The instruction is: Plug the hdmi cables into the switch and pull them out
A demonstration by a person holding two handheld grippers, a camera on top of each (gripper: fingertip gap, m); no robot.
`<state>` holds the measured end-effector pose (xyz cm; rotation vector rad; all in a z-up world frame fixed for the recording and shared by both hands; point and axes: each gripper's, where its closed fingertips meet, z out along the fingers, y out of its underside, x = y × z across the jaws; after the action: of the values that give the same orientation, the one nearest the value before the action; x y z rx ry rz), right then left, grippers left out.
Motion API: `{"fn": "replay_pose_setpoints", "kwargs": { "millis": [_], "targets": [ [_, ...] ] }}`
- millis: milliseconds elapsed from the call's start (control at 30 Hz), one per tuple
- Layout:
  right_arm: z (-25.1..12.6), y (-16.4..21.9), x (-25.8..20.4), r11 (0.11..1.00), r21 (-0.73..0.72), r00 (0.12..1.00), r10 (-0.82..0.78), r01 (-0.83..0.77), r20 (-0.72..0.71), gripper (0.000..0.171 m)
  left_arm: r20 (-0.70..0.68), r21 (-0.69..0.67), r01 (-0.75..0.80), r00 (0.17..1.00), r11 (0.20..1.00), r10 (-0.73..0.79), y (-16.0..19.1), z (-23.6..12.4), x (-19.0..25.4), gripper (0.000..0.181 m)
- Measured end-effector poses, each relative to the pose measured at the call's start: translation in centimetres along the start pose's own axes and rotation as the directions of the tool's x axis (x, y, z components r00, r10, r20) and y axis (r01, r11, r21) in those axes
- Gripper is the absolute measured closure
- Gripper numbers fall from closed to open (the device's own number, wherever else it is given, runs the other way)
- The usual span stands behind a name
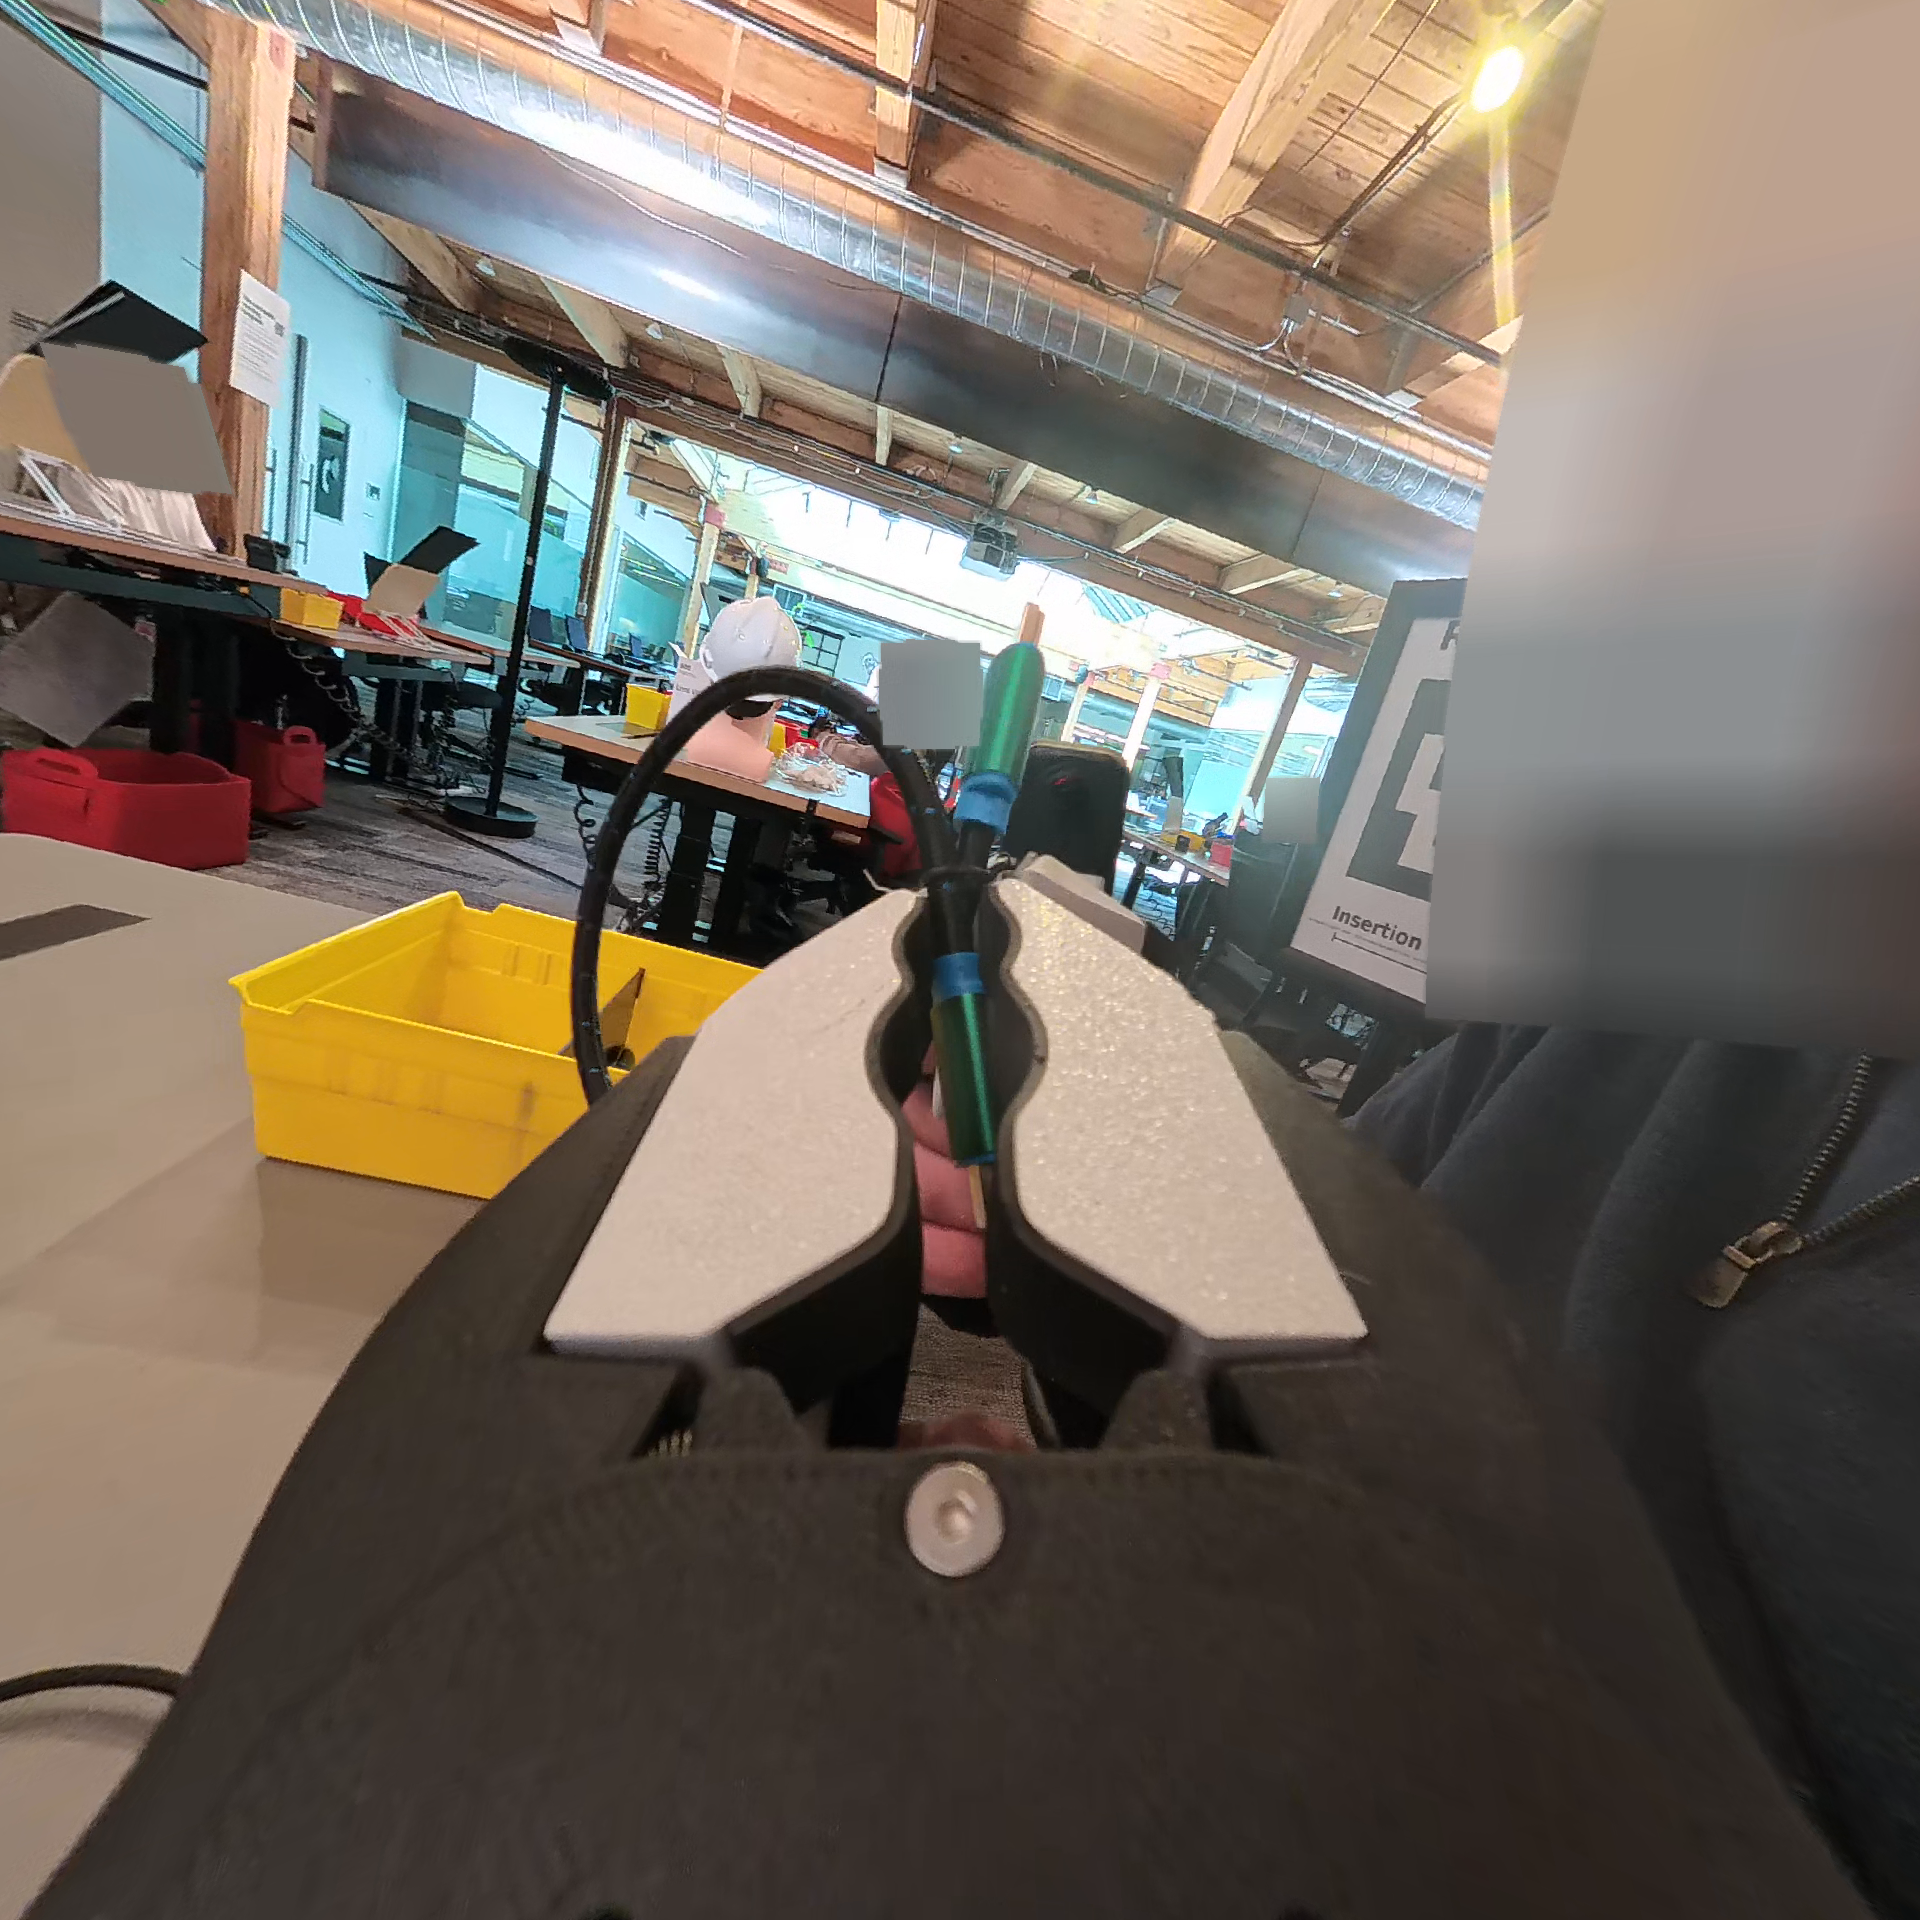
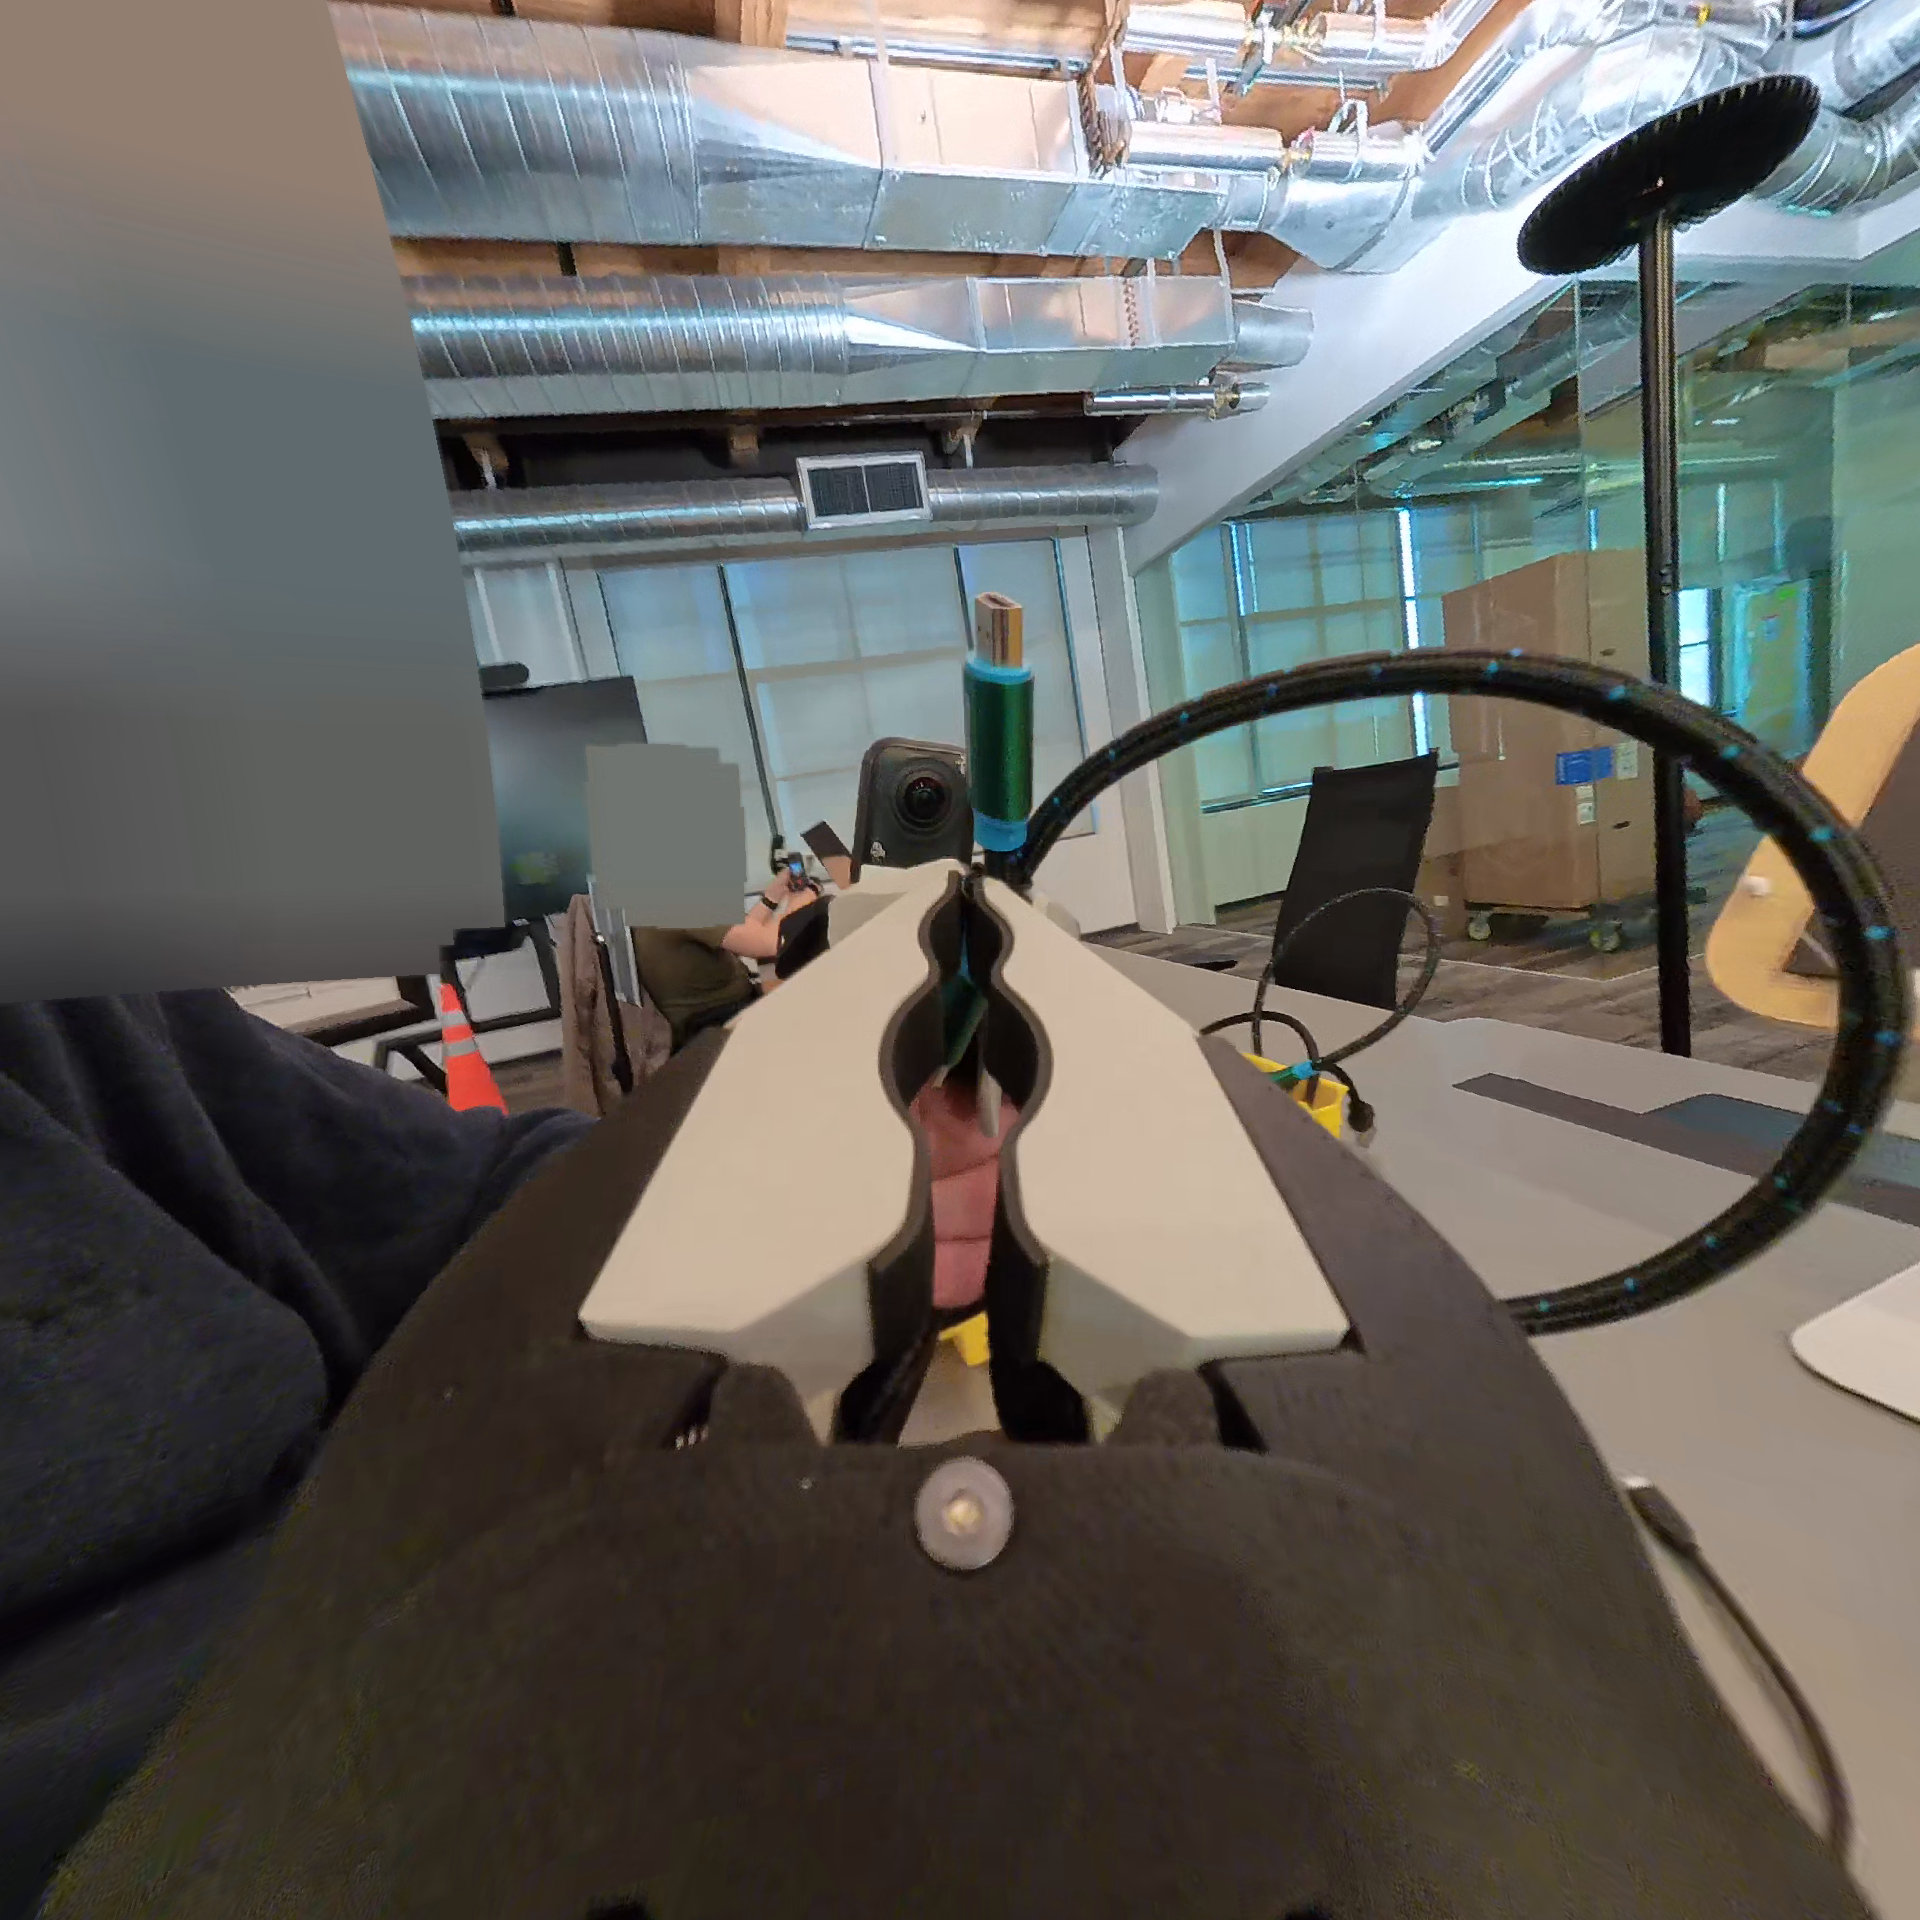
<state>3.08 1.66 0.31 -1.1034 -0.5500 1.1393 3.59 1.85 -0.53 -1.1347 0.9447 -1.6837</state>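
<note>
- Both tongs were raised off the grey tabletop (image 1: 125,1195), tips meeting.
- Left gripper (image 1: 958,894) was clamped on black braided HDMI cable w/ green metal plugs (image 1: 961,1070); one plug sat betw. its jaws, 2nd stood above the tips.
- Right gripper (image 2: 961,883) was pinched on same cable (image 2: 1766,790) just below upright green plug (image 2: 997,743); cable looped right.
- Yellow plastic bin (image 1: 416,1049) sat on table, left.

Open yellow plastic bin (image 1: 416,1049) on pale grey tabletop (image 1: 114,1226); red fabric tote (image 1: 125,805) on floor beyond; orange traffic cone (image 2: 468,1060); black mesh office chair (image 2: 1351,873).
</note>
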Motion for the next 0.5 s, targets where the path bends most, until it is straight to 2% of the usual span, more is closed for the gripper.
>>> {"fn": "replay_pose_setpoints", "kwargs": {
  "millis": [500],
  "targets": [
    [0.05, -0.32, 0.06, 0.982, 0.066, 0.984, 0.174, -0.176, 0.047, 0.171, 0.059, -0.013, -0.099, 0.993, 0.995, 0.100, -0.25, 0.02, -0.02, 0.174]
  ]
}}
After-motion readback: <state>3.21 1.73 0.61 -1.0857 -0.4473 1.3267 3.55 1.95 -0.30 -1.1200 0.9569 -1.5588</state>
